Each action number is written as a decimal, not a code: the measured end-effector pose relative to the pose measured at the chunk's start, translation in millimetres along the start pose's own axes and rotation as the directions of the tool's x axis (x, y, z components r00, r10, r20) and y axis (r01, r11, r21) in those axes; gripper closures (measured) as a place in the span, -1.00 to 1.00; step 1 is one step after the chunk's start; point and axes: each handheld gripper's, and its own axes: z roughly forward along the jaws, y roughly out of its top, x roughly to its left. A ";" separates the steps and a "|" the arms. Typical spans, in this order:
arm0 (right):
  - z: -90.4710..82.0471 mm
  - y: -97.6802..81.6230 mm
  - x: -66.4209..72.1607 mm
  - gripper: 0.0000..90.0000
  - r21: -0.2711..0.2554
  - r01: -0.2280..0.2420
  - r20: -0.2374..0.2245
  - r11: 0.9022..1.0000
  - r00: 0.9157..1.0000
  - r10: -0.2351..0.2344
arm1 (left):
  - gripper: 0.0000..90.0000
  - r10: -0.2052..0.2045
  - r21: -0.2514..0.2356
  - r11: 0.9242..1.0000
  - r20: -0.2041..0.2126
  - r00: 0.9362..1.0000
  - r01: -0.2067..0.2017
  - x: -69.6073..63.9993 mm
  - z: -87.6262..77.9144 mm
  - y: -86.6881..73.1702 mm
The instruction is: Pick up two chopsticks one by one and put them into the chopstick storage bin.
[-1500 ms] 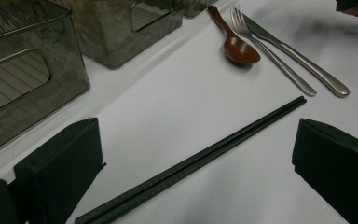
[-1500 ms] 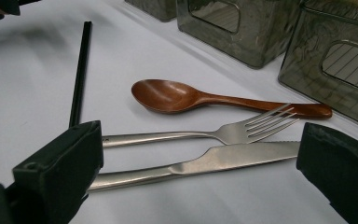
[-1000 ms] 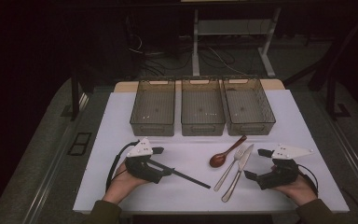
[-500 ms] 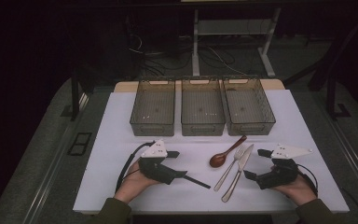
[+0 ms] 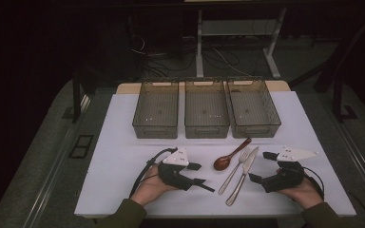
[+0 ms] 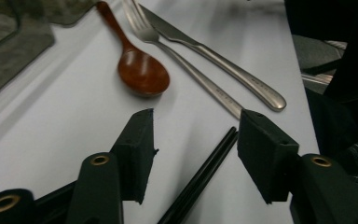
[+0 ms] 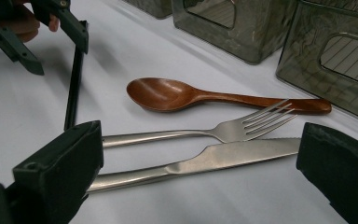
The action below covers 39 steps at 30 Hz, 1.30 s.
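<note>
A pair of black chopsticks [image 6: 200, 177] lies on the white table between the jaws of my left gripper [image 6: 193, 126]. The jaws have just been closing and stand half apart, with neither pad touching the sticks. In the high view the left gripper [image 5: 197, 174] sits left of the cutlery, and the chopsticks [image 5: 205, 186] stick out to its right. A brown wooden spoon [image 5: 228, 157], a steel fork [image 5: 233, 172] and a steel knife [image 5: 243, 175] lie side by side in the middle. My right gripper [image 5: 259, 167] rests open just right of the knife [image 7: 205, 161].
Three dark see-through bins [image 5: 155, 127] [image 5: 207, 128] [image 5: 254, 127] stand in a row behind the cutlery. The white table top [image 5: 119, 156] ends close to both hands at the front. Cables and a desk frame [image 5: 199, 42] sit on the dark floor beyond.
My left gripper has slid right along the chopsticks toward the spoon, and its jaws have narrowed around them. The right gripper and the cutlery have stayed put.
</note>
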 end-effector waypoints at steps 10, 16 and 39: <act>-0.1 -0.1 -0.1 -1.00 -0.002 -0.001 -0.001 1.000 1.000 0.001 | 0.35 0.045 0.036 0.998 0.073 0.996 -0.048 -7.5 23.3 7.8; -0.1 -0.1 -0.5 -1.00 -0.002 -0.001 -0.002 1.000 1.000 0.001 | 0.52 0.062 0.062 0.996 0.093 0.994 -0.068 -12.5 35.5 8.5; -0.9 -0.1 -1.2 -1.00 -0.003 -0.004 -0.002 1.000 1.000 0.004 | 0.75 0.109 0.125 0.985 0.101 0.989 -0.121 -16.2 50.0 5.7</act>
